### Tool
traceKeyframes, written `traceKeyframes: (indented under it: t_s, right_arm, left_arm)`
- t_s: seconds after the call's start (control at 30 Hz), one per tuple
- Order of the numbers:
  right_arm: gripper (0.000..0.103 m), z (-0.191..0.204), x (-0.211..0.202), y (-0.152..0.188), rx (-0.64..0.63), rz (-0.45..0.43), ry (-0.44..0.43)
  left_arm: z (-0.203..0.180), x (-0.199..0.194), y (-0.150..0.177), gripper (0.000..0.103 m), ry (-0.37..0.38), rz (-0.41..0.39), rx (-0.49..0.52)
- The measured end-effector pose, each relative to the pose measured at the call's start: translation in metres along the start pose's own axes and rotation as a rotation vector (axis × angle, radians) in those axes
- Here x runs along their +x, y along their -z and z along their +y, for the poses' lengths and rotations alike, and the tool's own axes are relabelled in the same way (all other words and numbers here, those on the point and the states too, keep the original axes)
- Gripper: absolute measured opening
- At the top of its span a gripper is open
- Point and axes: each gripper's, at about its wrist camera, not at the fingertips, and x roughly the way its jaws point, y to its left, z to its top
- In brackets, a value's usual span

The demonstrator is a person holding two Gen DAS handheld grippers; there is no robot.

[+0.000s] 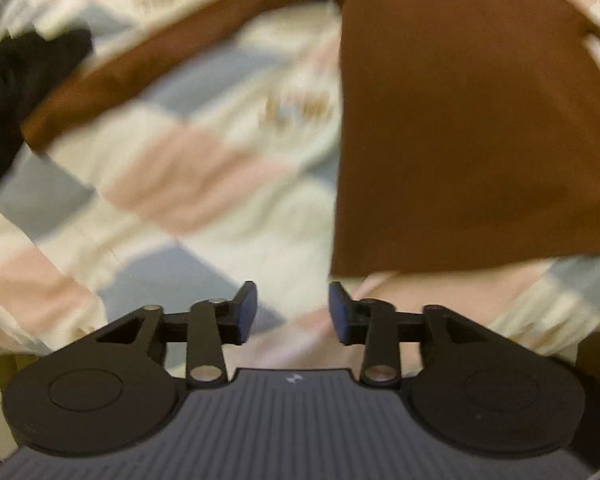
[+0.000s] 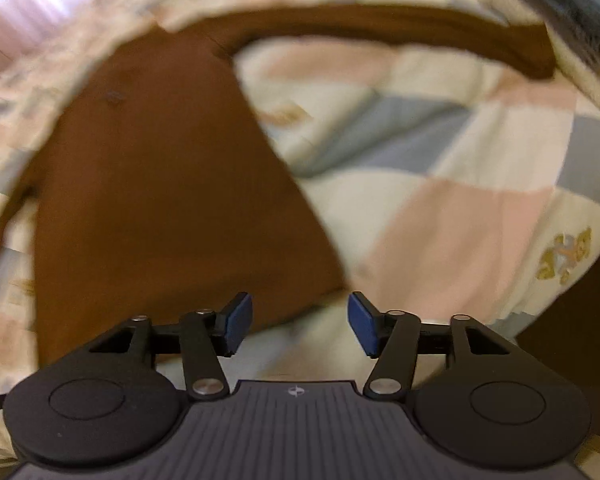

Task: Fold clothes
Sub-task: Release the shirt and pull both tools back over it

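Brown garment (image 1: 460, 128) lies spread flat on the bed's checkered quilt (image 1: 188, 184), one long sleeve (image 1: 172, 40) stretched out sideways. Left tongs (image 1: 292, 312) apart, nothing between the blue pads, hovering just off the garment's lower left corner. Right tongs (image 2: 300, 320) also apart and empty, near the hem by the lower right corner of the same garment (image 2: 160, 200). Dark clothing (image 1: 16, 92) sits at the sleeve end on the left side. Both views blurred.
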Motion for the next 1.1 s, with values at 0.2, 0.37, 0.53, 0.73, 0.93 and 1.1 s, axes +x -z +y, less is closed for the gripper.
traceKeyframes:
  t_s: [0.2,0.37,0.53,0.73,0.93,1.1]
  right_arm:
    - [0.07,0.046,-0.067,0.002,-0.082,-0.13,-0.051]
    - [0.074,0.072,-0.108,0.008,-0.12,-0.19,-0.08]
    - [0.076,0.077,-0.129,0.022,-0.124,-0.211,-0.078]
    - [0.077,0.074,-0.142,0.049,-0.124,-0.203,-0.044]
    - [0.077,0.068,-0.148,0.069,-0.108,-0.181,-0.028]
    - [0.078,0.066,-0.148,0.074,-0.099,-0.167,-0.02]
  left_arm:
    - [-0.018,-0.085,-0.023,0.052,0.044,-0.17,0.004]
    - [-0.029,-0.128,-0.019,0.052,0.095,-0.244,0.029]
    - [-0.039,-0.146,-0.005,0.053,0.117,-0.274,0.068]
    - [-0.042,-0.149,0.017,0.053,0.144,-0.261,0.094]
    - [-0.042,-0.144,0.029,0.054,0.157,-0.238,0.109]
    - [-0.043,-0.143,0.03,0.056,0.157,-0.225,0.11]
